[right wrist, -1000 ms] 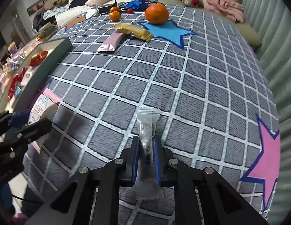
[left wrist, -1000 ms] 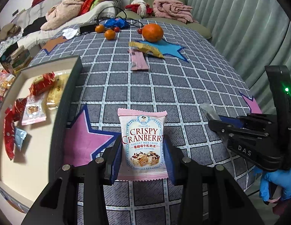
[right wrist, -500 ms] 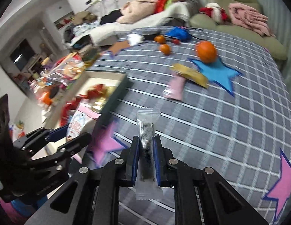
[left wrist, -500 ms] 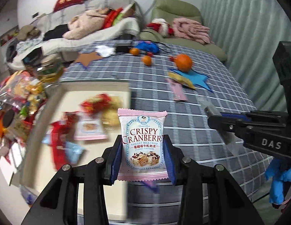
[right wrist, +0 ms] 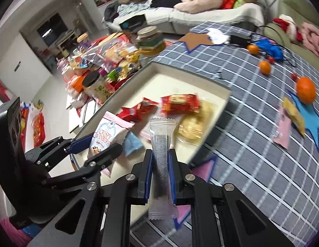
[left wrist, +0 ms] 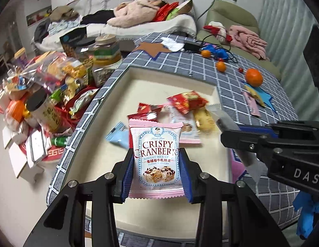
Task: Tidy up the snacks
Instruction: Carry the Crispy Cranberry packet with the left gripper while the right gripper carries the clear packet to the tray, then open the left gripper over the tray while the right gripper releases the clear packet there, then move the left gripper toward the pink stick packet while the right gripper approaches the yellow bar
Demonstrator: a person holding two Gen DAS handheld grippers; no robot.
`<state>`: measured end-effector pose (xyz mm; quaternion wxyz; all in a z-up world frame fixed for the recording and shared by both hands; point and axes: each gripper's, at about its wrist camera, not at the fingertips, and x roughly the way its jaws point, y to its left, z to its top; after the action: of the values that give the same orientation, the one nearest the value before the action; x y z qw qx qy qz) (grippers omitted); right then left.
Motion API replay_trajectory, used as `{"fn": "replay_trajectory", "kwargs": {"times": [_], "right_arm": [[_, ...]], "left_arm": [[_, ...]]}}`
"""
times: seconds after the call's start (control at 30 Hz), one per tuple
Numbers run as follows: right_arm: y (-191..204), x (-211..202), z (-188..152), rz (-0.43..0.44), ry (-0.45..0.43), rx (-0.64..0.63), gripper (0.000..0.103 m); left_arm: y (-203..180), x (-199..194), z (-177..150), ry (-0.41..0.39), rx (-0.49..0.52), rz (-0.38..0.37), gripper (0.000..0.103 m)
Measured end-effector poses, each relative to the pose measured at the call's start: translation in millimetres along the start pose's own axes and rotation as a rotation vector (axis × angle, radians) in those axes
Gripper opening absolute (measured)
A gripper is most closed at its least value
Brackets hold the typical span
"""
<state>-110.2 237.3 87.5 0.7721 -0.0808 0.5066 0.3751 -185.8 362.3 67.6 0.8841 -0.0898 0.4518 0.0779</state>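
Observation:
My left gripper (left wrist: 157, 160) is shut on a pink Crispy Cranberry packet (left wrist: 156, 154) and holds it above the cream tray (left wrist: 151, 76). It also shows in the right wrist view (right wrist: 107, 138). My right gripper (right wrist: 160, 164) is shut on a clear narrow snack sachet (right wrist: 161, 156), held above the tray's (right wrist: 200, 82) near right corner. Several snacks lie in the tray: red packets (left wrist: 186, 100), a blue packet (left wrist: 118, 136), yellow biscuits (right wrist: 192, 127).
On the grey checked table (left wrist: 231, 78) lie a large orange (left wrist: 253, 77), two small oranges (left wrist: 220, 66), a pink sachet (left wrist: 253, 105) and a yellow packet (right wrist: 294, 111) on a blue star. Jars and snack bags (left wrist: 56, 78) are piled left of the table.
Both grippers have swung left from over the checked table to above the tray, each still holding its snack. The tray now fills the middle of both views.

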Motion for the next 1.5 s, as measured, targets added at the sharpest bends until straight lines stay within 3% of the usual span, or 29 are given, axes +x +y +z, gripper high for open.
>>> {"fn": "replay_trajectory", "kwargs": {"times": [0.23, 0.3, 0.33, 0.37, 0.4, 0.47, 0.77, 1.13, 1.33, 1.5], "right_arm": [[5.7, 19.3, 7.7, 0.006, 0.041, -0.002, 0.016], [3.1, 22.5, 7.3, 0.007, 0.056, 0.006, 0.017], [1.8, 23.3, 7.8, 0.005, 0.06, 0.009, 0.018], [-0.6, 24.4, 7.9, 0.001, 0.064, 0.013, 0.028], [-3.8, 24.9, 7.7, -0.005, 0.068, 0.021, 0.061], [-11.0, 19.6, 5.9, -0.04, 0.038, 0.036, 0.095], [-86.3, -11.2, -17.7, -0.145, 0.006, 0.159, 0.095], [-189.7, -30.0, -44.6, -0.266, -0.015, 0.38, 0.095], [-223.2, -27.0, -23.2, -0.308, -0.058, 0.434, 0.095], [-231.9, -12.7, 12.6, -0.349, -0.087, 0.345, 0.095]], "left_arm": [[5.7, 12.6, -3.6, 0.027, -0.012, 0.007, 0.046], [3.9, 14.9, -2.8, 0.035, -0.012, 0.028, 0.06], [3.9, 15.3, -2.7, 0.037, -0.013, 0.035, 0.073], [3.3, 15.1, -2.6, 0.033, -0.016, 0.041, 0.08], [2.4, 13.6, -2.4, 0.025, -0.02, 0.04, 0.08], [1.0, 13.0, -0.9, 0.028, -0.018, 0.035, 0.08], [-30.1, 6.7, 10.7, 0.03, 0.029, 0.003, 0.08], [-116.9, 16.4, 20.8, 0.057, 0.159, -0.107, 0.081], [-152.4, 36.9, 11.0, 0.117, 0.223, -0.144, 0.081], [-160.8, 54.9, 0.2, 0.162, 0.234, -0.159, 0.081]]}}
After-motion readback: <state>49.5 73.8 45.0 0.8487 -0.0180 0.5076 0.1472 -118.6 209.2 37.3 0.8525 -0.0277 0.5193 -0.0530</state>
